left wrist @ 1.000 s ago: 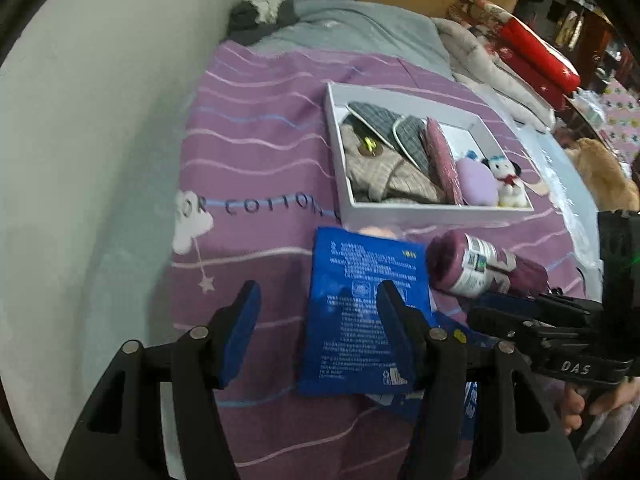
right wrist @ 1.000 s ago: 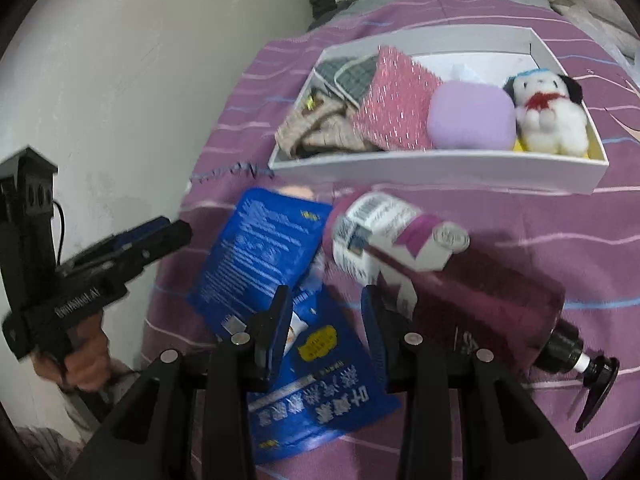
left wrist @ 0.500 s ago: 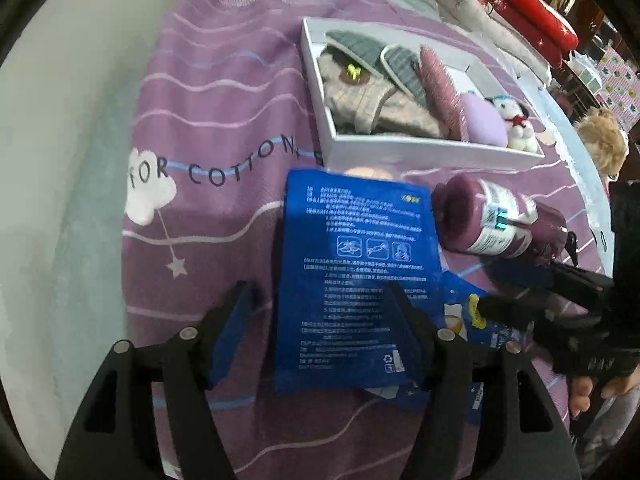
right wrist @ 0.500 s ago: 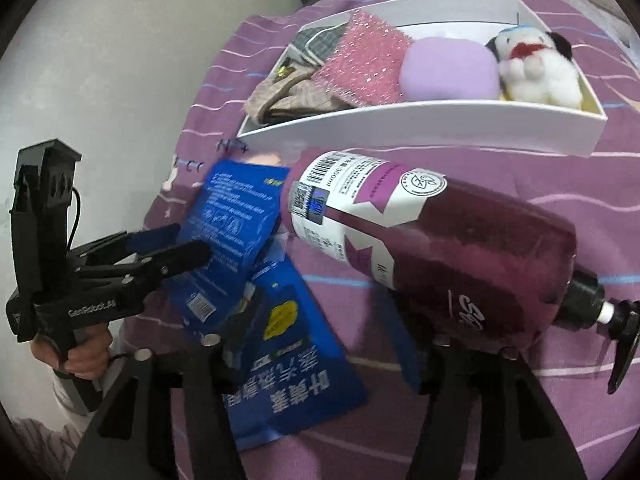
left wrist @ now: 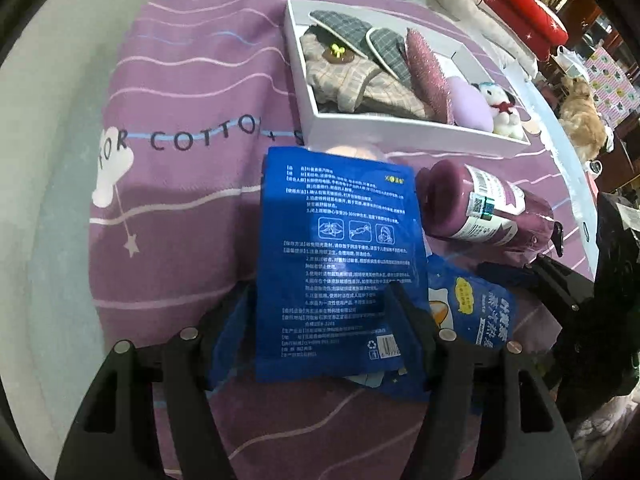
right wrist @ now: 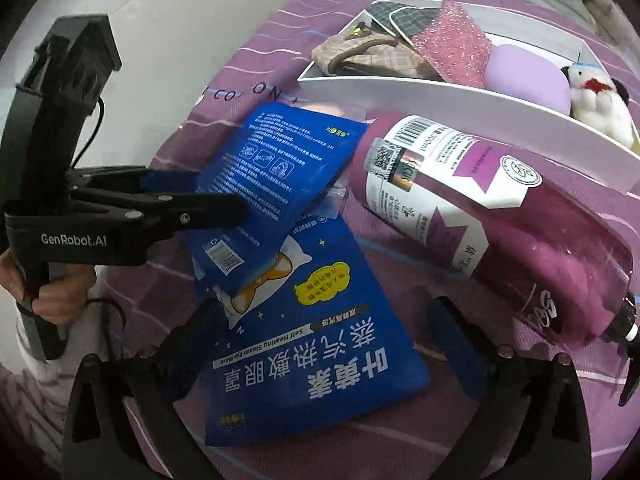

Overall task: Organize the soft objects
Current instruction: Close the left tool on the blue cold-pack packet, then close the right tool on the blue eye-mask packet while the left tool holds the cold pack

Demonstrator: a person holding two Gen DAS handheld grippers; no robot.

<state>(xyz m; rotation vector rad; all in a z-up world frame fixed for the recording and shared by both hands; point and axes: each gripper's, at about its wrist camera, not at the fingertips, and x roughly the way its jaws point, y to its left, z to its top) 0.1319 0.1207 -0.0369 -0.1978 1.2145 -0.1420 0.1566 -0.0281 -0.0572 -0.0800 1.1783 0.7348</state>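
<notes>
Two blue eye-mask packets lie on the purple bedspread. The upper packet (left wrist: pixel 336 256) (right wrist: pixel 276 184) overlaps the lower one (left wrist: pixel 476 312) (right wrist: pixel 316 344). My left gripper (left wrist: pixel 320 308) (right wrist: pixel 224 210) is open with its fingers astride the upper packet's near end. My right gripper (right wrist: pixel 320 328) (left wrist: pixel 504 268) is open, astride the lower packet. A purple pump bottle (left wrist: pixel 484 212) (right wrist: pixel 492 220) lies on its side beside them. A white box (left wrist: pixel 400 128) (right wrist: pixel 460 100) behind holds slippers, a checked pouch, a pink sponge, a lilac pad and a plush dog.
A white wall (left wrist: pixel 48 160) borders the bed on the left. Grey bedding and red cushions (left wrist: pixel 524 12) lie beyond the box. A pinkish item (left wrist: pixel 352 150) peeks from under the upper packet.
Both grippers moved forward and down. The left now straddles the upper packet. The right opened wider and now straddles the lower packet.
</notes>
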